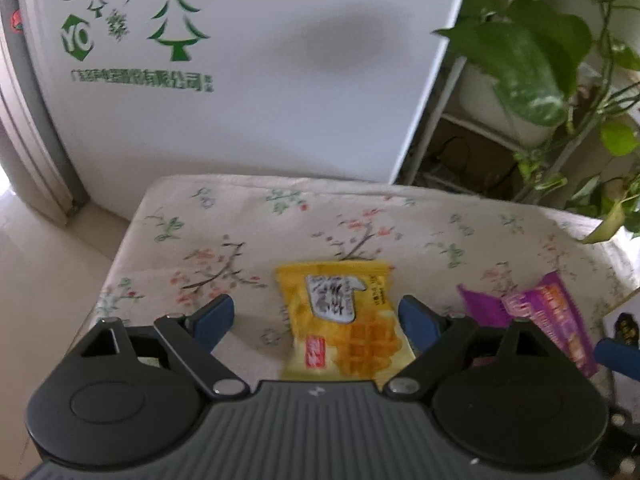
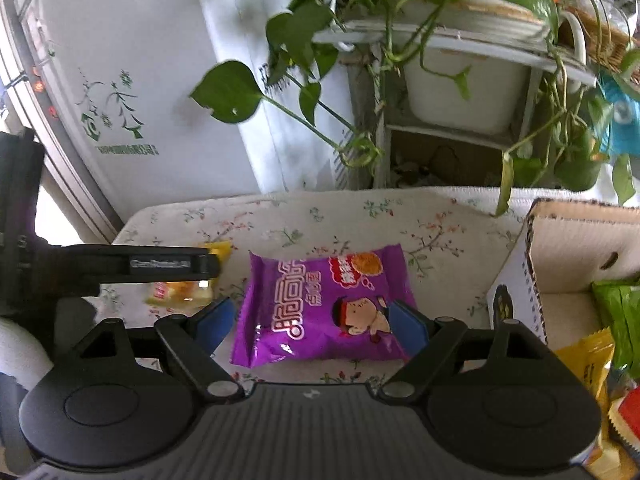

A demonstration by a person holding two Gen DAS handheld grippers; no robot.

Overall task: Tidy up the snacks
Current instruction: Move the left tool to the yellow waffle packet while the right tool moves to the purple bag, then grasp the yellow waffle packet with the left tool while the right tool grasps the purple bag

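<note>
Now both grippers spread, empty. Left gripper (image 1: 316, 322) straddles yellow packet (image 1: 340, 320) on tabletop (image 1: 440, 236); right gripper (image 2: 316, 322) straddles purple packet (image 2: 324, 304). Risk: slippery wrappers skid from closing pads; arms collide, packets lying close; box (image 2: 560, 248) right of right gripper.

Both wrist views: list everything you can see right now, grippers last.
yellow snack packet: one, yellow, on the cloth between the left fingers
purple snack packet: one, purple, on the cloth between the right fingers
cardboard box: one, white and brown, right edge of table, green and yellow packets inside
floral tablecloth: one, cream
white cabinet: one, green tree print, behind table
potted plants: several, green, white shelf
left gripper: open
right gripper: open
</note>
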